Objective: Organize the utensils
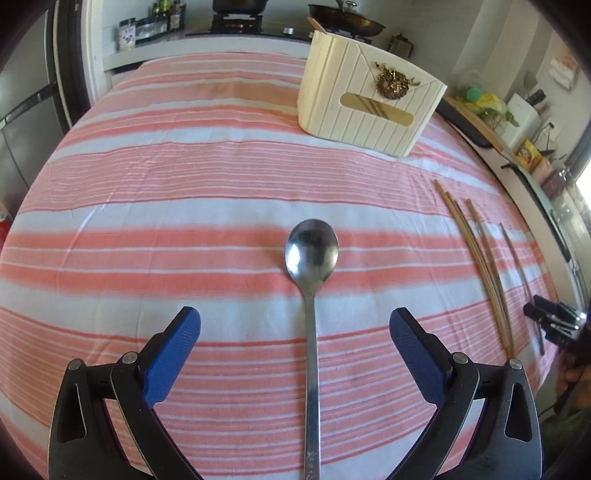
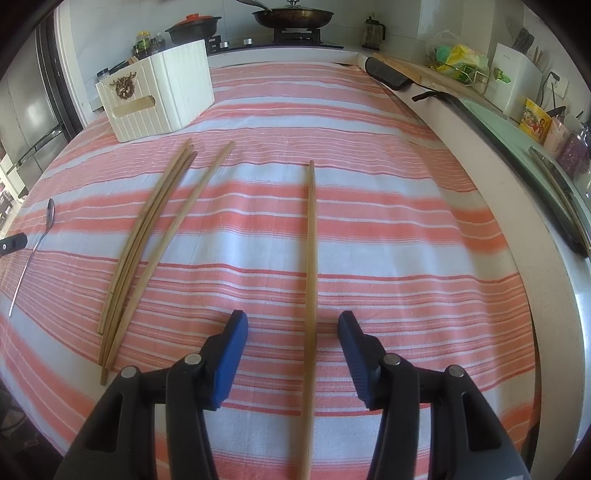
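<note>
Left gripper (image 1: pixel 295 325) wide, astride spoon (image 1: pixel 312 254) handle, no contact. Right gripper (image 2: pixel 292 326) half-spread around lone chopstick (image 2: pixel 311 258) (pads clear). Cream box (image 2: pixel 162 96) far left.

A striped cloth (image 2: pixel 369 229) in pink and white covers the whole table. Beyond its far edge, a stove (image 2: pixel 295 35) carries a dark frying pan (image 2: pixel 293 16) with a glass lid, and beside it sits a black pot with a red knob (image 2: pixel 192 27). Off to the right, a white appliance (image 2: pixel 511 79) stands on the counter, a bright yellow bag (image 2: pixel 465 55) just beside it.
</note>
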`<state>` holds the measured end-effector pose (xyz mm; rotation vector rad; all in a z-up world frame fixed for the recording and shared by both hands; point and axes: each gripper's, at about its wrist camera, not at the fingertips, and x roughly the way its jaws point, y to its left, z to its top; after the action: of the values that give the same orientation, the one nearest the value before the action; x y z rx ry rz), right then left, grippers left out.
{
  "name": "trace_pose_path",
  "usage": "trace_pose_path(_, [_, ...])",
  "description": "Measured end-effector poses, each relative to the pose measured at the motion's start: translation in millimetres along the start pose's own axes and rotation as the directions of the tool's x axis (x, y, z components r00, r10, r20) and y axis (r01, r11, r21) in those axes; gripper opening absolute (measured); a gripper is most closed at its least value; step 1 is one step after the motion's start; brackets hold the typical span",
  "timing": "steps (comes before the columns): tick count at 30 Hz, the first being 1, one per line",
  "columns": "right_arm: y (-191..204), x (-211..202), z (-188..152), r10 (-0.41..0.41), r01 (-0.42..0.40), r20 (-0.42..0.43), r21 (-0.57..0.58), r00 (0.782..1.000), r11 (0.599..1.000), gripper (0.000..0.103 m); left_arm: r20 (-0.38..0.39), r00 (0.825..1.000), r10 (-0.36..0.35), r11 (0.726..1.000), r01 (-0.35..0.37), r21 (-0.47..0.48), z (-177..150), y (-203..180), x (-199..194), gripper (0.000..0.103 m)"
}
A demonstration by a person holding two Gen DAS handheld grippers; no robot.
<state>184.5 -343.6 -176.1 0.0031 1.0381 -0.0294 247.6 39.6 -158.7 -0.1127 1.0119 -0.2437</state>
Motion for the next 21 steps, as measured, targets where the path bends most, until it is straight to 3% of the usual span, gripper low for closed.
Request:
trace_pose_path(4, [-3.9,5.4,11.3,0.043,-0.043,-0.033,-0.004,0.999,0.999,0.057,-0.013,0.998,0.059,0.997,-0.059,0.053,13.6,-16.3,19.8,0.098])
trace_pose_path(6, [-8.8,10.2,20.3,0.066,-0.066,-0.048,-0.016,0.997,0.998,0.057,-0.039,0.995,0.096,0.992,-0.092,0.084,17.0,-24.2,31.4,0.083])
trace_pose_path(8, [-18.2,16.8,32.9,0.084,-0.085,-0.056,-0.014,0.995,0.996,0.057,-0.024,0.990,0.137,0.984,-0.133,0.121,16.4,-30.4,33.6,0.081])
trace_pose_path(12, [-34.6,32.1,60.8,0.152,-0.149,-0.096,0.036,0.984,0.988,0.057,-0.004,0.990,0.141,0.983,-0.140,0.120,13.1,-34.2,34.8,0.081])
trace_pose_path(14, [-31.6,41.6,74.3,0.146,-0.145,-0.103,0.015,0.984,0.989,0.057,0.016,0.991,0.135,0.983,-0.136,0.122,14.6,-35.5,34.5,0.067])
trace_pose_path(15, [-27.2,46.6,81.5,0.125,-0.127,-0.110,-0.011,0.986,0.992,0.052,0.030,0.991,0.129,0.983,-0.132,0.128,15.8,-37.1,34.2,0.060])
trace_pose_path(16, [-21.4,50.2,87.7,0.076,-0.082,-0.114,-0.049,0.991,0.995,0.035,0.044,0.991,0.130,0.981,-0.135,0.137,17.5,-37.9,34.3,0.039])
trace_pose_path(17, [-16.6,53.7,93.5,0.031,-0.041,-0.118,-0.081,0.993,0.996,0.027,0.051,0.991,0.121,0.981,-0.127,0.147,19.2,-38.4,34.6,0.036])
trace_pose_path(18, [-13.9,56.1,99.1,0.036,-0.047,-0.125,-0.082,0.992,0.996,0.010,0.053,0.993,0.108,0.983,-0.115,0.146,21.1,-37.3,34.4,0.036])
trace_pose_path(21, [-11.6,58.1,108.4,0.044,-0.053,-0.120,-0.066,0.992,0.996,0.006,0.074,0.994,0.074,0.989,-0.083,0.125,24.3,-33.7,24.3,0.036])
